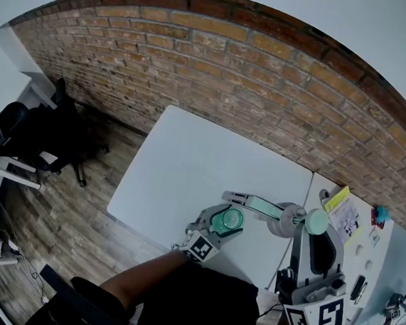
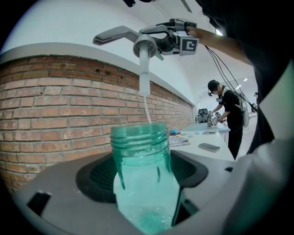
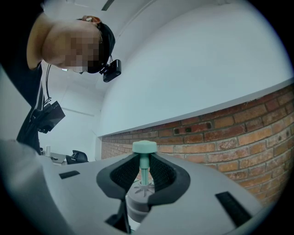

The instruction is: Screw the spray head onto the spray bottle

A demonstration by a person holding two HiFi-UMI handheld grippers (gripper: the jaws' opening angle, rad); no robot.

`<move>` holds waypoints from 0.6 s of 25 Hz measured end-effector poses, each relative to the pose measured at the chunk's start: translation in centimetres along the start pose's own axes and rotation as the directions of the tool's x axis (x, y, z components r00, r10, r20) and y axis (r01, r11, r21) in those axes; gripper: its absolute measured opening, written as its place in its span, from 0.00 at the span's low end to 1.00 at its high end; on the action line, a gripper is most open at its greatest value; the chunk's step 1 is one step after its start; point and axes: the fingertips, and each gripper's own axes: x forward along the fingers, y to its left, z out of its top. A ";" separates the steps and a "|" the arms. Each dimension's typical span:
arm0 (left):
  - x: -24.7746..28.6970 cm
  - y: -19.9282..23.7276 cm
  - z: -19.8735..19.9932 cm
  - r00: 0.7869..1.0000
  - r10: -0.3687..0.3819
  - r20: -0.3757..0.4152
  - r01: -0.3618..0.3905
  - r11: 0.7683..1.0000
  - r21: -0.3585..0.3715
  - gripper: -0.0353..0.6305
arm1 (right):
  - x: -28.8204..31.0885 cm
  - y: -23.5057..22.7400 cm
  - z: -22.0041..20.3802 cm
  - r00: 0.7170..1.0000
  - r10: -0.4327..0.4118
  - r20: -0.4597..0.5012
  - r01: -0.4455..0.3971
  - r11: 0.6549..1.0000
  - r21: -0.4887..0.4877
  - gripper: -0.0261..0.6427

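Gripping, left tongs (image 2: 146,180): clamped on the spray bottle (image 2: 140,146), a clear teal one. My pads sit on either side of it below the threaded neck, and its mouth is open and bare.
Right tongs (image 3: 144,170): nearly together, pinched on the spray head (image 3: 144,148) at its thin teal stem, between the teal cap and the grey collar (image 3: 139,202).
Dip tube (image 2: 144,75): hangs from the collar above the bottle. Its thin end slips behind the rim, and I cannot tell whether it is inside the mouth.
Head and bottle: apart, with the head not screwed on.
Place: I hold both in the air over the white counter (image 1: 181,163), toward its near right corner.
Beyond: a brick wall (image 1: 234,61) runs along the counter's far edge. A second counter (image 1: 393,262) stands at its right edge, with papers (image 1: 344,215) on it. A black chair (image 1: 27,134) stands on the wood floor at left.
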 end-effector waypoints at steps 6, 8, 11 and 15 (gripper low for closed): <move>-0.1 0.0 -0.1 1.000 -0.005 -0.007 0.005 1.000 0.001 0.56 | 0.0 0.2 0.2 1.000 -0.002 -0.001 0.002 1.000 -0.001 0.15; -0.1 0.0 0.1 1.000 -0.003 -0.002 0.002 1.000 -0.009 0.56 | 0.0 0.3 0.5 1.000 0.002 0.003 -0.002 1.000 -0.002 0.15; 0.0 0.1 -0.2 1.000 -0.006 -0.009 0.006 1.000 0.007 0.56 | 0.1 0.6 0.8 1.000 0.008 0.004 -0.008 1.000 -0.006 0.15; 0.0 0.2 -0.1 1.000 -0.006 -0.004 0.006 1.000 0.003 0.56 | -0.1 0.7 0.9 1.000 0.009 0.008 -0.008 1.000 -0.006 0.15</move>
